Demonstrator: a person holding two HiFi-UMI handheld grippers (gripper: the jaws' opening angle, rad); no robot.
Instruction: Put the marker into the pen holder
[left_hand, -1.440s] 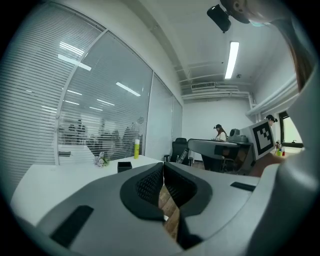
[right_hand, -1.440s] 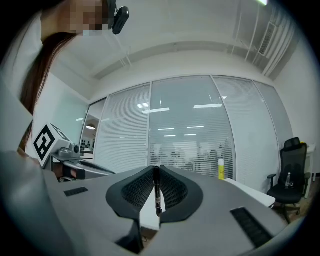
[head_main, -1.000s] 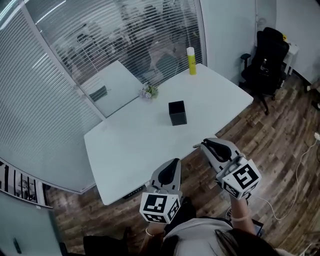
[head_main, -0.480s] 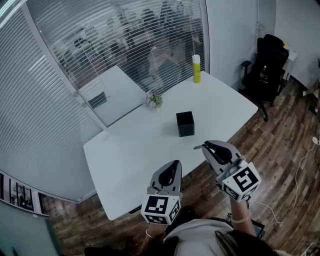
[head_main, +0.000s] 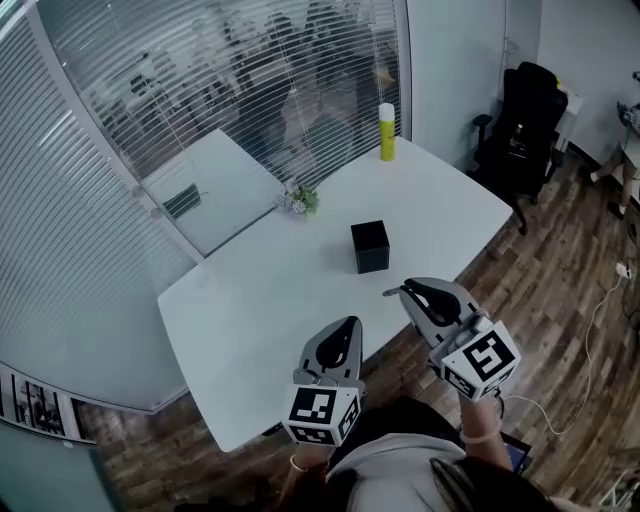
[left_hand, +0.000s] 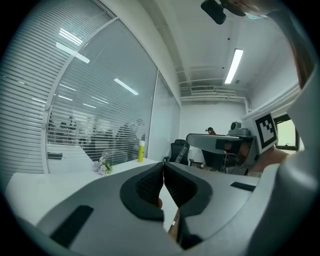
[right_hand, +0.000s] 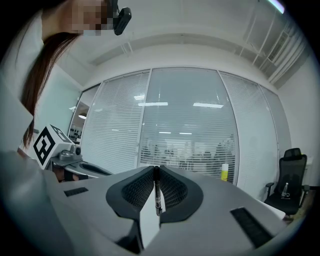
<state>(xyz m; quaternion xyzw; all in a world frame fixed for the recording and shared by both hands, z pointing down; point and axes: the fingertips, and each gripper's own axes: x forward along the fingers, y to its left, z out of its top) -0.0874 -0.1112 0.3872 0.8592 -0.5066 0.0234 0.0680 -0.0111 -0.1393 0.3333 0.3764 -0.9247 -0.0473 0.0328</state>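
A black square pen holder (head_main: 370, 246) stands near the middle of the white table (head_main: 260, 300). My right gripper (head_main: 409, 289) hovers over the table's near edge, below and right of the holder, shut on a thin black marker (right_hand: 156, 189) that stands upright between its pads; the marker's tip (head_main: 391, 292) pokes out to the left in the head view. My left gripper (head_main: 350, 324) is at the table's near edge, left of the right one, its jaws shut with nothing between them (left_hand: 163, 170).
A yellow-green bottle (head_main: 386, 132) stands at the table's far corner and a small flower bunch (head_main: 297, 201) near its far edge. Glass walls with blinds lie behind. A black office chair (head_main: 516, 120) is off the right end, on wood floor.
The head view has shifted slightly; both grippers hold about the same pose, the right still gripping the marker.
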